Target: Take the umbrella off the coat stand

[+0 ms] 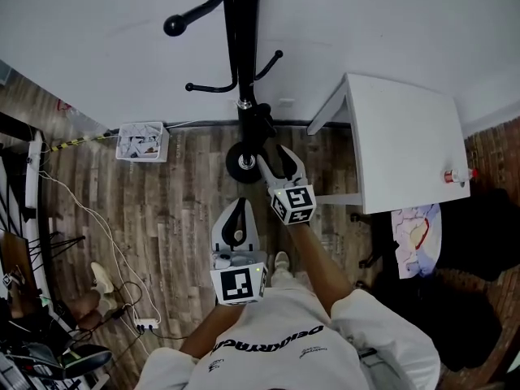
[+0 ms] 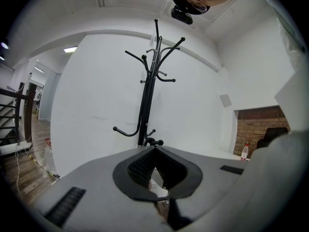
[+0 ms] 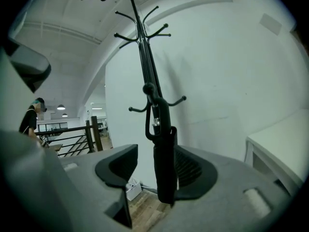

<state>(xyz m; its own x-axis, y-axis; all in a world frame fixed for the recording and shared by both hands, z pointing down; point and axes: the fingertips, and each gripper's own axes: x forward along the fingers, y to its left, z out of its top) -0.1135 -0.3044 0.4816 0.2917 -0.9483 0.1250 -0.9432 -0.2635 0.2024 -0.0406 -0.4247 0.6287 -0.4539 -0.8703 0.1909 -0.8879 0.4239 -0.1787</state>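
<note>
Your right gripper [image 1: 276, 162] is half open, gripping nothing. The umbrella [image 3: 164, 153] hangs upright off the stand [image 3: 144, 57] between its jaws. Left gripper [image 2: 155, 151] is shut, farther off.

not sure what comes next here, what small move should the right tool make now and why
Probably close the right tool on the umbrella. Its jaws stand apart with the folded umbrella between them, not yet pinched, and the umbrella hangs on the coat stand, so a firm grip seems needed before lifting it off.
</note>
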